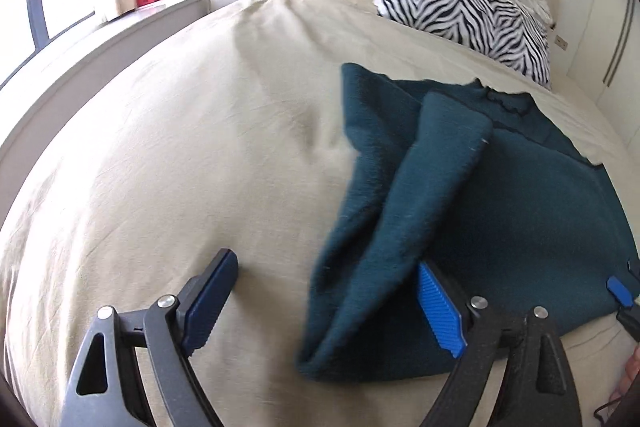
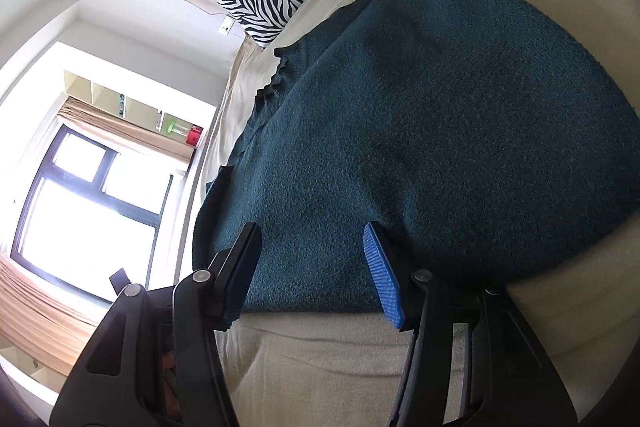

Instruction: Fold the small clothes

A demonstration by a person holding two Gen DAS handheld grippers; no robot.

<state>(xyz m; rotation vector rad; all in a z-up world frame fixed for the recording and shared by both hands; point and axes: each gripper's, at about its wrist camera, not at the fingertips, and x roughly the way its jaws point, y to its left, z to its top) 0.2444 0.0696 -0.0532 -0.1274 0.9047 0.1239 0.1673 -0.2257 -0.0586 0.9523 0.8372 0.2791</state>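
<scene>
Beige bed point(image 1: 160, 155), zebra pillow point(image 1: 464, 11) at the headboard edge. Teal knit garment point(image 2: 420, 115) lies toward the bed's near edge, one side flopped over in a loose fold. Left claw point(image 1: 324, 303) spread wide, straddling that fold. Right claw point(image 2: 312, 275) wide, at the hem.

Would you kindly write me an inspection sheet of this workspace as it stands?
Surface: bed under a beige sheet, lightly creased.
Job's things: teal sweater lying on the sheet, one side bunched into a raised fold.
Clutter: zebra pillow at the headboard with pale bedding stacked on it.
Grippers: left gripper open, fold between its fingers; right gripper open at the sweater's near edge.
Cables: nothing seen.
Surroundings: window, curtain, shelves.
</scene>
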